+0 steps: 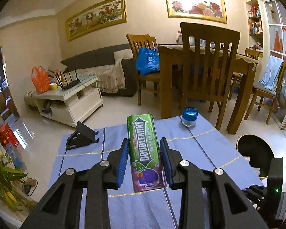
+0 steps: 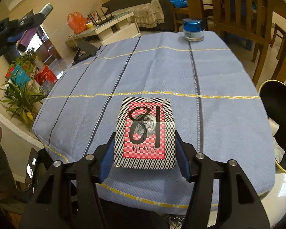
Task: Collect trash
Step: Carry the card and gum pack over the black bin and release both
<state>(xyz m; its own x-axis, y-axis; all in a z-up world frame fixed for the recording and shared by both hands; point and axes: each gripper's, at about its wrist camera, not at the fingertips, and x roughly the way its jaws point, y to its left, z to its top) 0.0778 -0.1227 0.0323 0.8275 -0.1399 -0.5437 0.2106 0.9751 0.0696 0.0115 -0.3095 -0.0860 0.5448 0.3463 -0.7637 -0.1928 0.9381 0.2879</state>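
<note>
1. Doublemint gum pack [image 1: 145, 152] is being clamped lengthwise by the left gripper [image 1: 144, 159], above the blue tablecloth [image 1: 200, 152].
2. Playing-card box [image 2: 145, 133] is being gripped by the right gripper [image 2: 144, 152] over the same cloth.
3. Blue-lidded jar [image 2: 193, 29] is being left standing at the cloth's far edge.

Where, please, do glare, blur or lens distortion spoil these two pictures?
Left wrist view: the flower painting is washed out by glare, the fisheye bends the walls and darkens the corners, while the gum tin reads sharp. Right wrist view: the blue tablecloth bulges like a dome, the blue-lidded jar and chairs behind look smeared, and the card box stays fairly crisp.
</note>
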